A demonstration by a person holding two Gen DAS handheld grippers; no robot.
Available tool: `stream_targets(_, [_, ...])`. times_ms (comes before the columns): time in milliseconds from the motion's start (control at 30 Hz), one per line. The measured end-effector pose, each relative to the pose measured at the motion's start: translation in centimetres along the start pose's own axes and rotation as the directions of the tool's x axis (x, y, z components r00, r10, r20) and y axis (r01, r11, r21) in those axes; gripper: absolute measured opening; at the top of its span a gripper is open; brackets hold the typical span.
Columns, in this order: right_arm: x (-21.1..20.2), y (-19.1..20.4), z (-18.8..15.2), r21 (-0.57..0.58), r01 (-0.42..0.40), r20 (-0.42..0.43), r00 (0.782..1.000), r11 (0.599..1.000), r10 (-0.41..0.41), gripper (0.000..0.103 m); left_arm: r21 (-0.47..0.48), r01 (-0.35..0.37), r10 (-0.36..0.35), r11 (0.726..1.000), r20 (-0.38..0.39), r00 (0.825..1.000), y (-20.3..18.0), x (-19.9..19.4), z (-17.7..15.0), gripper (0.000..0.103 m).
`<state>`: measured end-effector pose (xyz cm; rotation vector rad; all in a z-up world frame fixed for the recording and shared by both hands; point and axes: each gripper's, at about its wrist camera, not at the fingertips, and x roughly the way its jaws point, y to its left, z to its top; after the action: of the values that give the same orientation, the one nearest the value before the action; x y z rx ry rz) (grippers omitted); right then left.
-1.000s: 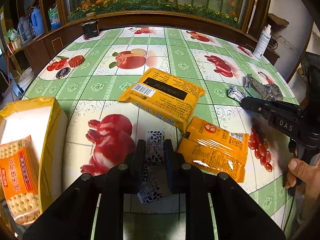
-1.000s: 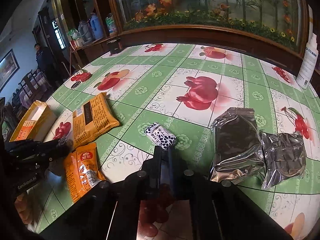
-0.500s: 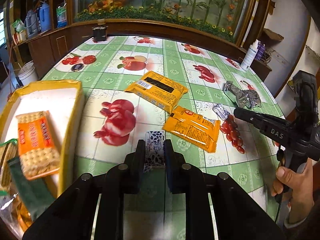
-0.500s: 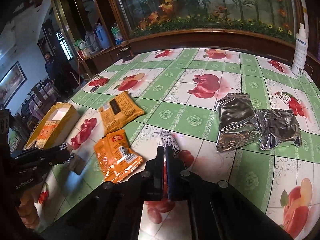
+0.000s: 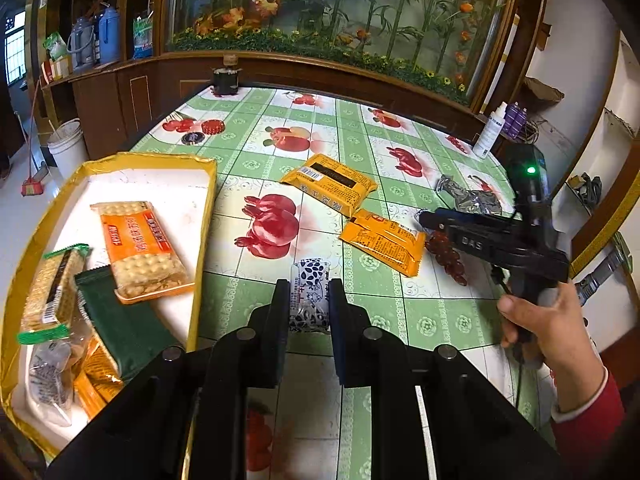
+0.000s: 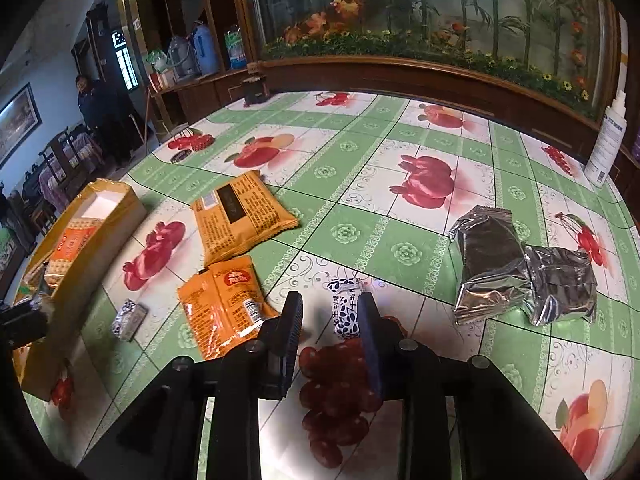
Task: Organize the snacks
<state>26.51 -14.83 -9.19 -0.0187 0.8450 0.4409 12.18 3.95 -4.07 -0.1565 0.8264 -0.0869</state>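
My left gripper (image 5: 309, 300) is clamped on a small spotted candy (image 5: 310, 296). The candy sits between the two fingers, and its long side points the same way the fingers point. The gold box (image 5: 200, 216) is my landmark. It lies just left of this gripper, with crackers (image 5: 138, 248) and other snacks already in it. So I think the held candy only needs to swing left, over the box wall, and drop in.

My right gripper (image 6: 330, 320) is opening. A second spotted candy (image 6: 346, 308) lies on the table (image 6: 360, 208) between its fingers, close to the right finger. I do not think the fingers press on it. Its long side also runs along the fingers, so a squeeze across the short side should catch it.

This candy is far right of the box. Two orange packs (image 6: 226, 304) lie between it and the box. Two silver packs (image 6: 520, 272) lie even farther right. The right hand (image 5: 548, 320) is much nearer to all of these.
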Motion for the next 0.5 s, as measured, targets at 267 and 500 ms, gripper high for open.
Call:
stream_targets(267, [-2.3,0.5,-0.7,0.041,-0.027,0.059,0.998,0.999,0.024,0.001,-0.028,-0.011,0.012,1.0,0.028,1.0,1.6,-1.3,-0.2,0.016])
stream_targets(500, [-3.7,2.3,-0.5,0.013,0.051,0.082,0.995,0.999,-0.052,0.033,-0.047,-0.003,0.004,0.999,0.034,0.999,2.3,-2.3,-0.9,0.016])
